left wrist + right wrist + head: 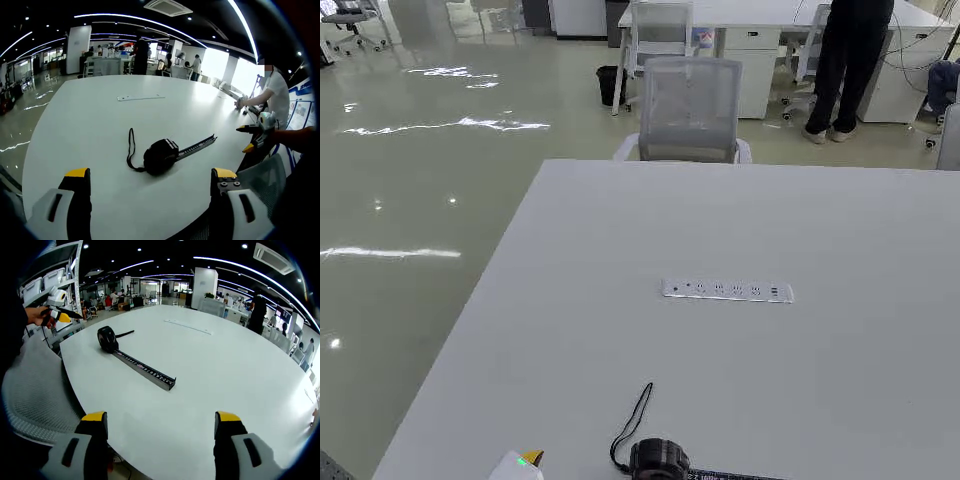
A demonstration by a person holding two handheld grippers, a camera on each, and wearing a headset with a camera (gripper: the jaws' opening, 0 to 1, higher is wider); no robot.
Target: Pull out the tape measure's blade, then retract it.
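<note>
A black tape measure (658, 460) lies at the near edge of the white table (720, 220), its lanyard (635, 420) looped to the left. Its blade (145, 369) is drawn out flat on the table, with the end hook (170, 384) nearest my right gripper (160, 416). That gripper is open, off the table edge, holding nothing. My left gripper (151, 173) is open too, facing the case (160, 156) from short of it. The left gripper's tip (520, 465) pokes in at the bottom. Each gripper shows in the other's view (246, 138) (64, 316).
A white power strip (725, 290) lies mid-table. A grey mesh chair (690, 110) stands at the far edge, and a person (850, 70) stands beyond it. Another mesh chair (35, 390) sits at the near side. More desks and people are further off.
</note>
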